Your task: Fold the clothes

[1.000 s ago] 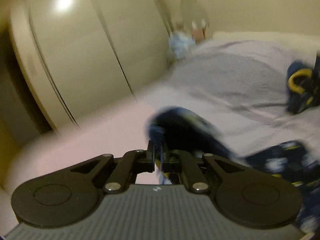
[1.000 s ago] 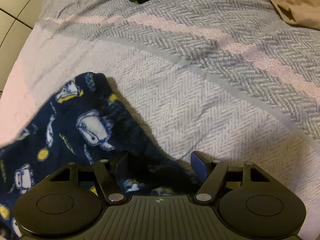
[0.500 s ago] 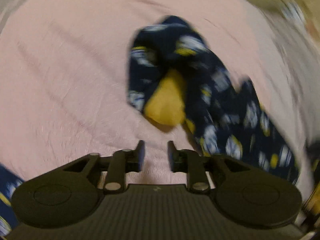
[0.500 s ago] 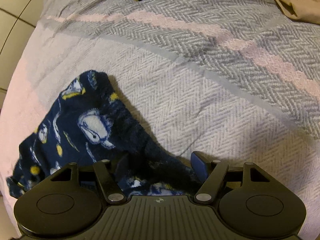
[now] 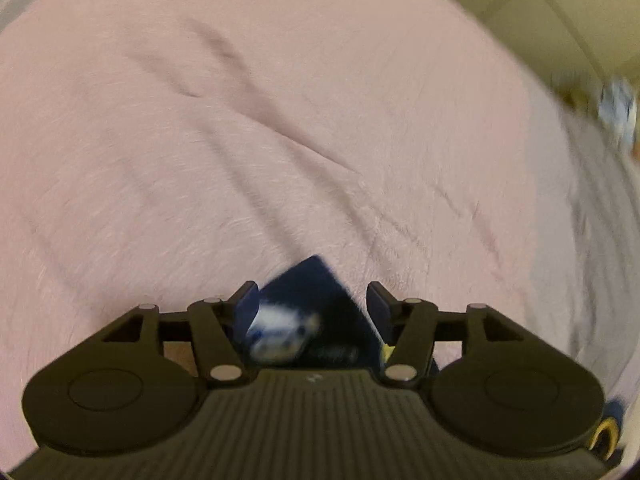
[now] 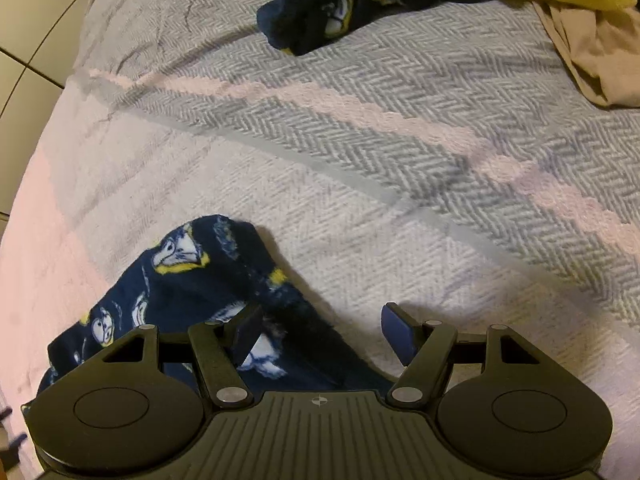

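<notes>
Step in hand: we judge that we are laying out or re-gripping the navy penguin-print fleece garment (image 6: 176,292) on the bed (image 6: 400,184); whether this comes ahead of a fold or between two folds, the views do not settle.

Left gripper (image 5: 312,304): its fingers stand spread apart, and a navy corner of the fleece lies between them, low and close to the camera. The view is blurred, so we cannot tell whether the cloth touches either pad; we see no clamp on it.

Right gripper (image 6: 326,332): its fingers are also spread wide. The fleece runs under the left finger and down toward the gripper body; the right finger stands over bare blanket.

Where the garment lies: near the bed's left edge, across the line where the pink sheet (image 5: 280,120) meets the grey herringbone blanket.

Other clothes: a second navy-and-yellow fleece piece (image 6: 340,4) and a tan cloth (image 6: 592,56) sit near the bed's far edge, well apart from our fingers.

Next move calls for: both sets of fingers to settle squarely over one edge of the fleece and close on a single layer, so that it can be drawn flat without bunching.
</notes>
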